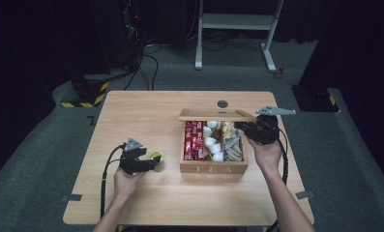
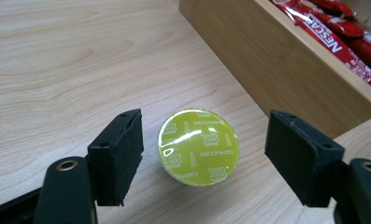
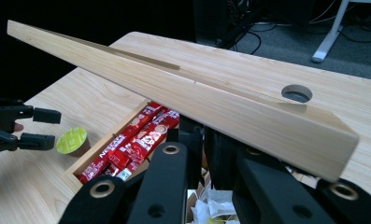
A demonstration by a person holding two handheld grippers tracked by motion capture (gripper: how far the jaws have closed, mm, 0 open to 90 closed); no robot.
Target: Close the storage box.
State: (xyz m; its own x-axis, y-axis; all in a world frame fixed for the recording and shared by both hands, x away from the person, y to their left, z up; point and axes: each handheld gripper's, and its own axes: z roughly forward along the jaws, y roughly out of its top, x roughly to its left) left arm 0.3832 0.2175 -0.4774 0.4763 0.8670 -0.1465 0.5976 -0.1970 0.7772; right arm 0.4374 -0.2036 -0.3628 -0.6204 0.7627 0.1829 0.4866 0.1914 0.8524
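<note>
A green-topped coffee capsule stands upright on the wooden table, left of a wooden box marked TEA. My left gripper is open with a jaw on each side of the capsule; neither pad touches it. My right gripper is shut on the right end of the box's hinged lid and holds it raised over the back of the box. My left gripper is also seen at the left edge of the right gripper view.
The box holds red sachets at its left, white capsules in the middle and mixed packets at the right. Its left wall stands close to the capsule. A round hole pierces the table behind the box.
</note>
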